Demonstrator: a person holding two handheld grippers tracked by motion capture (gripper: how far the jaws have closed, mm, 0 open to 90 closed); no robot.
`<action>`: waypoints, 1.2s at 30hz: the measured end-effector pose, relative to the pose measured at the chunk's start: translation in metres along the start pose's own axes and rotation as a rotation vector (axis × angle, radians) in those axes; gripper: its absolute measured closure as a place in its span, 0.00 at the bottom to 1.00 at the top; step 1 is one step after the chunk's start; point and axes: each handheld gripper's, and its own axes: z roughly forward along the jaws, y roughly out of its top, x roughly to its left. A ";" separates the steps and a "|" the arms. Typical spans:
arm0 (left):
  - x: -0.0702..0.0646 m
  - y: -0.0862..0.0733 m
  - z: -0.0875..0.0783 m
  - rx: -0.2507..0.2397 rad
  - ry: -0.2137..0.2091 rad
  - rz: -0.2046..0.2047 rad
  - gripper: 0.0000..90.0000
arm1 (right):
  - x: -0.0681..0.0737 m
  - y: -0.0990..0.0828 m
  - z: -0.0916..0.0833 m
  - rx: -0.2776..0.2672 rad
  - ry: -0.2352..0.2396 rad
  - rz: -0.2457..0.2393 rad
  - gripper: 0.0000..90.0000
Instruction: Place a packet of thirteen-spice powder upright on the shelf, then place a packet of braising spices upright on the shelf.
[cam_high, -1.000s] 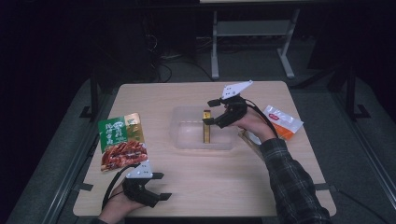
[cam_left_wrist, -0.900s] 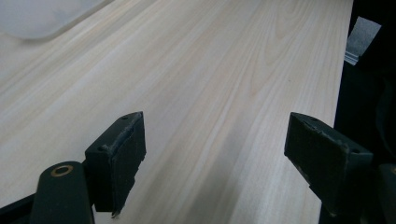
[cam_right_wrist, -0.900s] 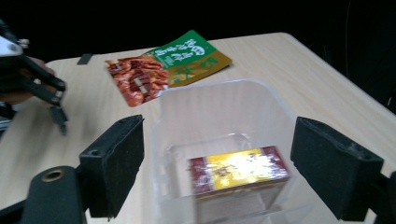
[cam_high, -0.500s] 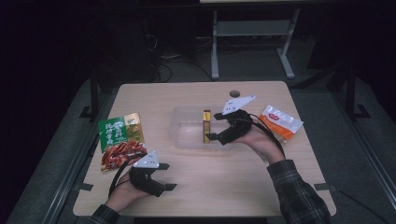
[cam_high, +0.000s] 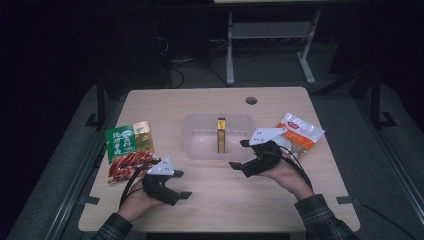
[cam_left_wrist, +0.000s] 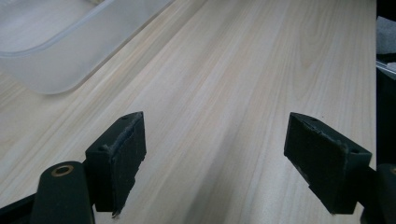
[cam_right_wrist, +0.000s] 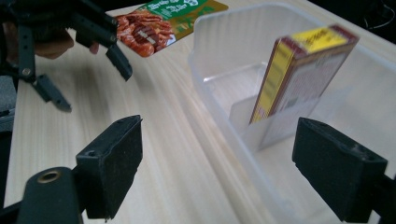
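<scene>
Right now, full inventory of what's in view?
table: 1, light wood, under everything
bin: 1, clear plastic, table centre
box: 1, brown and yellow, standing on edge in the bin
green pouch: 1, green with red food picture, flat, left of the bin
white pouch: 1, white and orange, flat, right of the bin
metal frame: 1, pale grey, on the floor behind the table
left gripper: 1, black, open, nothing held, near front left
right gripper: 1, black, open, nothing held, at the bin's right front corner
</scene>
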 end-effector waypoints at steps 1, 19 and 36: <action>0.000 0.000 0.000 0.000 0.000 0.000 0.23 | 0.003 -0.003 -0.001 -0.002 -0.006 0.000 0.18; 0.011 -0.007 -0.014 0.031 0.110 -0.060 0.24 | 0.034 -0.067 -0.007 0.107 -0.011 0.069 0.18; 0.066 -0.018 -0.059 0.026 0.356 -0.221 0.63 | 0.045 -0.090 -0.015 0.151 -0.009 0.097 0.18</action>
